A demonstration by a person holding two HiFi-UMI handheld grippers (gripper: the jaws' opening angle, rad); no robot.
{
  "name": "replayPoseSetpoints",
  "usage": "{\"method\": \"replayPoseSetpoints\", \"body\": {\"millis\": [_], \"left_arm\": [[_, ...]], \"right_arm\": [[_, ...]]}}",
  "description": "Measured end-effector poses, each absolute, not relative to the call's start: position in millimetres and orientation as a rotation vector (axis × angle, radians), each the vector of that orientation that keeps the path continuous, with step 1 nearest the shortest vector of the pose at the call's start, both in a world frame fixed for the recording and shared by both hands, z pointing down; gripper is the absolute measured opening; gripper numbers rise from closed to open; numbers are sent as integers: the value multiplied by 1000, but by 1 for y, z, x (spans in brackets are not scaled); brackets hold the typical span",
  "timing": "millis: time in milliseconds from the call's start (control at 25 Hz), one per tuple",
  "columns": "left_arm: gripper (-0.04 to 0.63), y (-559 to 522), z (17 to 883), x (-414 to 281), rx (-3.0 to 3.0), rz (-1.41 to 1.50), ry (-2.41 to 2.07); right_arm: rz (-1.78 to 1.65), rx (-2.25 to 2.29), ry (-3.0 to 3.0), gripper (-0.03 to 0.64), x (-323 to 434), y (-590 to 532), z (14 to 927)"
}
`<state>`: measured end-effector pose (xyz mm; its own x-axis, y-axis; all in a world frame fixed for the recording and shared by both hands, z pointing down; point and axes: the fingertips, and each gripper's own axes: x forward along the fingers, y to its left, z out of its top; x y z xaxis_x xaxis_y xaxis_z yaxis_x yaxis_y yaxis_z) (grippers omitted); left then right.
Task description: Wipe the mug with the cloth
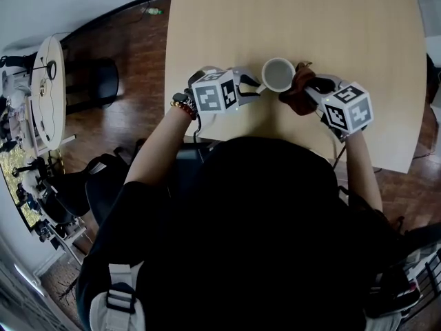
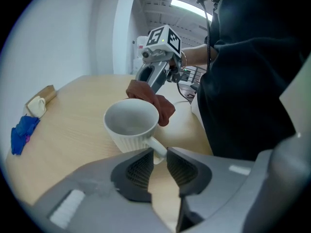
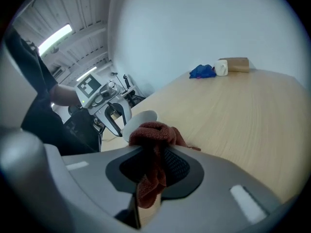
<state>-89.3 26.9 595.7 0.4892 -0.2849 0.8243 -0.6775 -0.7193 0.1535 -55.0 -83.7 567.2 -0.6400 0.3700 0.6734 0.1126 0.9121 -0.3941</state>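
A white ribbed mug (image 1: 278, 74) stands upright on the light wooden table (image 1: 344, 33), near its front edge. My left gripper (image 1: 255, 88) is shut on the mug's handle (image 2: 156, 148), which sits between its dark pads in the left gripper view. My right gripper (image 1: 308, 89) is shut on a rust-brown cloth (image 1: 298, 94). The bunched cloth (image 2: 156, 100) lies against the mug's (image 2: 130, 124) far outer wall by the rim. In the right gripper view the cloth (image 3: 153, 142) hangs from the jaws and hides most of the mug (image 3: 141, 119).
At the table's far end lie a blue rag (image 3: 201, 72), a small white cup (image 3: 221, 68) and a brown box (image 3: 236, 63). Dark chairs (image 1: 96, 81) stand on the wooden floor to the left. My torso is close to the table's front edge.
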Motion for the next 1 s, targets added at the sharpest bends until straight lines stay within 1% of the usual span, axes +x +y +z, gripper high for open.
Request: {"method": "replayPoseSetpoints", "body": {"millis": [160, 600, 760, 1000], "left_arm": [[91, 24, 594, -96, 2277, 1183, -735], [98, 27, 596, -93, 2282, 1289, -666], [98, 27, 595, -94, 2289, 1311, -656], [97, 24, 599, -96, 2305, 1403, -573]], "right_arm": [[297, -353, -2203, 67, -62, -84, 574], [285, -360, -2042, 67, -62, -83, 631], [317, -380, -2066, 67, -63, -86, 620], [458, -379, -2177, 67, -64, -103, 587]]}}
